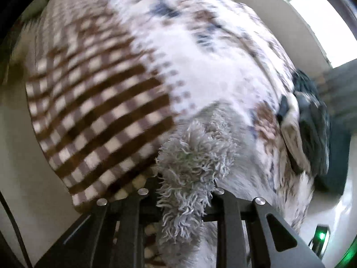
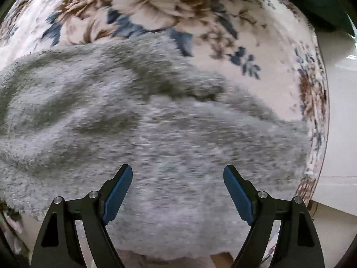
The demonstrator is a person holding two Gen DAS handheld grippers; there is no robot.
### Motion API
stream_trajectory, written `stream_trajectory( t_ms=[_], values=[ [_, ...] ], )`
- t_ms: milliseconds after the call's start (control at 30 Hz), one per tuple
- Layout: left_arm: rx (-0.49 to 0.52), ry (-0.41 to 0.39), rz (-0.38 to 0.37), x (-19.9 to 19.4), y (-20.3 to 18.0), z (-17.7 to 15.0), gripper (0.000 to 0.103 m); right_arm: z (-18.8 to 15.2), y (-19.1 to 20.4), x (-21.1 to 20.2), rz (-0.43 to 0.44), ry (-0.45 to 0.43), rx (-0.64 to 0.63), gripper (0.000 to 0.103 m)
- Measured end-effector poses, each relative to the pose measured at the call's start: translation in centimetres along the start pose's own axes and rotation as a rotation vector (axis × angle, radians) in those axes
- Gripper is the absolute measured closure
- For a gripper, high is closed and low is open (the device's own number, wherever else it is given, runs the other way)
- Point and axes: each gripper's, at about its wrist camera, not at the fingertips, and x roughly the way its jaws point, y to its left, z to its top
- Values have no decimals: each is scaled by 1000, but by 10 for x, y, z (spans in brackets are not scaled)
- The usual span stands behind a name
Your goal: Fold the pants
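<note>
The pants are grey and fluffy. In the right wrist view they (image 2: 156,134) lie spread over a floral blanket (image 2: 156,11), filling most of the frame. My right gripper (image 2: 178,174) is open, its blue pads (image 2: 118,196) wide apart just above the fabric, holding nothing. In the left wrist view my left gripper (image 1: 180,192) is shut on a bunched fold of the grey pants (image 1: 191,167), which hides the fingertips. The fabric hangs lifted in front of the camera.
A brown-and-white checked blanket (image 1: 93,102) lies at the left of the bed, the floral blanket (image 1: 212,55) beside it. A dark cushion or garment (image 1: 312,120) sits at the bed's right edge. White floor (image 2: 339,134) lies beyond the bed's right side.
</note>
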Motion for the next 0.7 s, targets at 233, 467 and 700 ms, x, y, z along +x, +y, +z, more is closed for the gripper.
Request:
stream_trajectory(
  t_ms=[233,467,700],
  values=[
    [207,-69,-22,-60,-86,-31,85,-10,-52,-3,64,-3,18,17],
    [367,-52,-89,-89,-172,-73,85,-32,-121,3,243,19,147,17],
    [568,23,-153,-90,-266,-146,85,-72,-232,10,278,12,303,17]
  ],
)
